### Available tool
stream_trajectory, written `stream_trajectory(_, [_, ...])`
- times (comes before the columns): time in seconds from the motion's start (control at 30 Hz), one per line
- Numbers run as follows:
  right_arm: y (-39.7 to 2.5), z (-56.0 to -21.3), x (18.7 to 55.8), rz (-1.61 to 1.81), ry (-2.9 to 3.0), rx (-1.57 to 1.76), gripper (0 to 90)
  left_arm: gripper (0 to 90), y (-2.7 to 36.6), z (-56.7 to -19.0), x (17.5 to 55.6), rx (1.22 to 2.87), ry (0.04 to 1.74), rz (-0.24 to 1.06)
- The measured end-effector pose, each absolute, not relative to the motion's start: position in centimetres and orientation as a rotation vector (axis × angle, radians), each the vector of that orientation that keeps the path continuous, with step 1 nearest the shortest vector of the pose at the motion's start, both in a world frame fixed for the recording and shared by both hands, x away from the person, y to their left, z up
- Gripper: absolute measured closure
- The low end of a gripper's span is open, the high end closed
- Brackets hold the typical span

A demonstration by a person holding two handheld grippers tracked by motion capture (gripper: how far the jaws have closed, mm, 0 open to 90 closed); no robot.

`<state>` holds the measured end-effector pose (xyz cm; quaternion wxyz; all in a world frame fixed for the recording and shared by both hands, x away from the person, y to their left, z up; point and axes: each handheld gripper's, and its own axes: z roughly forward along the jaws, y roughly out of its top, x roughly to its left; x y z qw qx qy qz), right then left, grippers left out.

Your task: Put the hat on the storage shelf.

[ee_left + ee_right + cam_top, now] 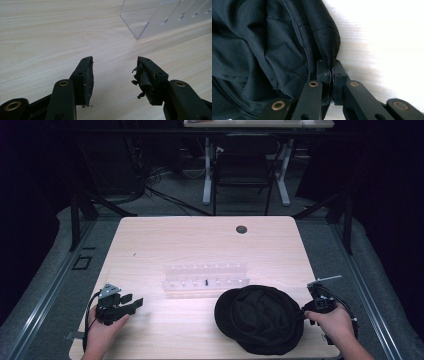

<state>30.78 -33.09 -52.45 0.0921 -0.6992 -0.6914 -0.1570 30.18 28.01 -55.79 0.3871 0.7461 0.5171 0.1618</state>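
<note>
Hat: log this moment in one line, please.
right claw shut on hat edge | left claw open, over bare table | rack untouched

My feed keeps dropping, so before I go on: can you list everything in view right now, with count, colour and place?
Hat: one, black fabric, lying at the near right of the table, its edge pinched by the right gripper.
Rack: one, clear plastic with slots, mid-table, just beyond the hat.
Table: one, light wood, with a small dark round hole near its far edge.
Chair: one, dark, on the floor beyond the table.
Left gripper: one, black, over the near left of the table, jaws open and empty.
Right gripper: one, black, at the near right, jaws shut on the hat's edge.
Hands: two, one holding each gripper.
</note>
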Motion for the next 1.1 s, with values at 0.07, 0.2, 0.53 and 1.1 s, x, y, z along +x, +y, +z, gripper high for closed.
stream_trajectory(0.07, [-33.1,-52.2,30.8,-0.462,-2.067,-2.062,87.5,48.1,28.0,-55.8,30.2,1.903,1.315,0.41])
stream_trajectory(0.2, [-32.9,-51.8,30.8,-0.461,-2.07,-2.063,87.6,48.0,28.0,-55.8,30.2,1.903,1.315,0.409])
stream_trajectory(0.53, [-33.2,-49.8,30.9,-0.516,-2.042,-2.041,87.7,47.9,28.0,-55.9,30.2,1.894,1.323,0.407])
stream_trajectory(1.1, [-32.7,-45.3,30.5,-0.584,-1.975,-2.053,87.8,47.8,28.1,-55.9,30.2,1.892,1.325,0.398])
